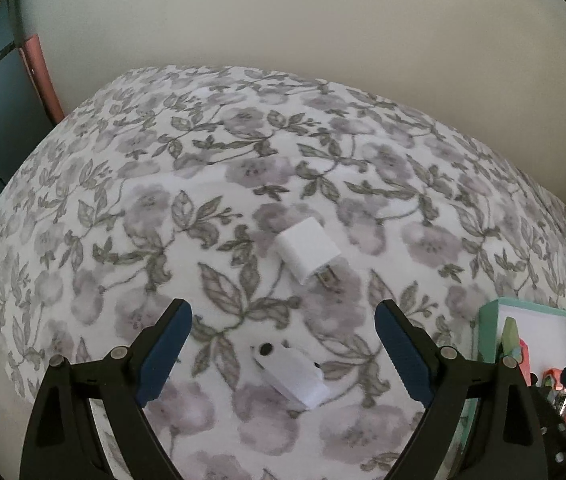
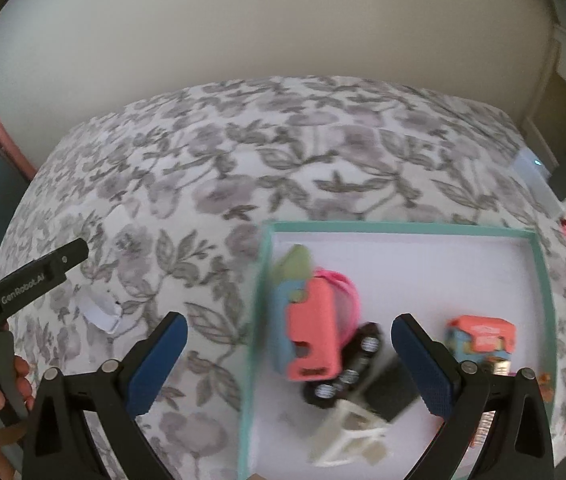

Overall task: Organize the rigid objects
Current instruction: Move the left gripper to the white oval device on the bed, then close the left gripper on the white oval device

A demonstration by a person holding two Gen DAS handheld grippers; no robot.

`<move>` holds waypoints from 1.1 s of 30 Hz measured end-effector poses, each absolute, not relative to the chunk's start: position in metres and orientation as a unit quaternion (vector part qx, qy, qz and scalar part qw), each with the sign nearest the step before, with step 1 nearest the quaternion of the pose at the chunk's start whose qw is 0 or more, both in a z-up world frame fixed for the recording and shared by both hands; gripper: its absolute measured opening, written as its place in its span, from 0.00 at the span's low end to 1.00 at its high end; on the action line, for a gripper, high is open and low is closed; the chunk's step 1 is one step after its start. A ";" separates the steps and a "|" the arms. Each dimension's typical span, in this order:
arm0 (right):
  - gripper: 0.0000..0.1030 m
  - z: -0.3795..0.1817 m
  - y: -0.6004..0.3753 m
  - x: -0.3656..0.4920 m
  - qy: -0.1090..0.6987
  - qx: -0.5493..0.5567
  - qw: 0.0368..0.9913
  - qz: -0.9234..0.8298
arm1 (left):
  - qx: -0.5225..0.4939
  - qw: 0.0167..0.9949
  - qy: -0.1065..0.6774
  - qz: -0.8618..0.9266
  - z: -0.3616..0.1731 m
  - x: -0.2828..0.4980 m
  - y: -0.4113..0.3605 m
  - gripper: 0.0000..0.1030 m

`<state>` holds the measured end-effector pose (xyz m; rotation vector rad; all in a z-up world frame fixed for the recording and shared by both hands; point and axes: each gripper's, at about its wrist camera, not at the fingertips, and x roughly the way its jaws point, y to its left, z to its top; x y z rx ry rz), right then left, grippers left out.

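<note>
White on the floral cloth (image 1: 243, 152), two small things lie before our left gripper (image 1: 283, 312): a charger (image 1: 309, 249) with its prongs pointing toward us and to the right, and nearer, between the wide-spread fingers, a flat white piece (image 1: 293, 378) with a dark round spot at one end. The left gripper holds nothing.

To the right sits a teal-rimmed tray (image 2: 403, 227) with a white floor. Our right gripper (image 2: 289, 326) hangs over its left half, fingers spread wide and empty. Inside the tray we see a coral block (image 2: 313, 332) lying against a blue and green piece, with a pink thing behind it. Just beside the block is a black part (image 2: 347, 372) with round silver-topped caps, and nearer us a cream frame (image 2: 347, 436), blurred. A small orange and blue toy (image 2: 481, 338) stands near the tray's right wall.

From the right wrist view, the left gripper shows at the far left, above the white piece.
</note>
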<state>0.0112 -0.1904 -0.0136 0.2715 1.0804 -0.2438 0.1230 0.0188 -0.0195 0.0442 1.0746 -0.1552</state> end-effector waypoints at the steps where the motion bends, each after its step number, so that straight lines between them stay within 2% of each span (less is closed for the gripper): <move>1: 1.00 -0.016 -0.186 0.014 0.512 0.127 0.842 -0.112 | 0.017 0.856 0.512 -0.073 -0.021 0.125 0.023 0.90; 18: 1.00 -0.048 -0.154 0.049 0.534 0.128 0.831 -0.088 | -0.034 0.804 0.589 -0.078 -0.055 0.137 0.044 0.90; 29: 1.00 -0.043 -0.157 0.045 0.534 0.119 0.832 -0.093 | -0.009 0.773 0.627 -0.096 -0.078 0.122 0.032 0.90; 33: 1.00 -0.040 -0.160 0.044 0.533 0.115 0.833 -0.096 | -0.014 0.767 0.632 -0.106 -0.081 0.118 0.030 0.87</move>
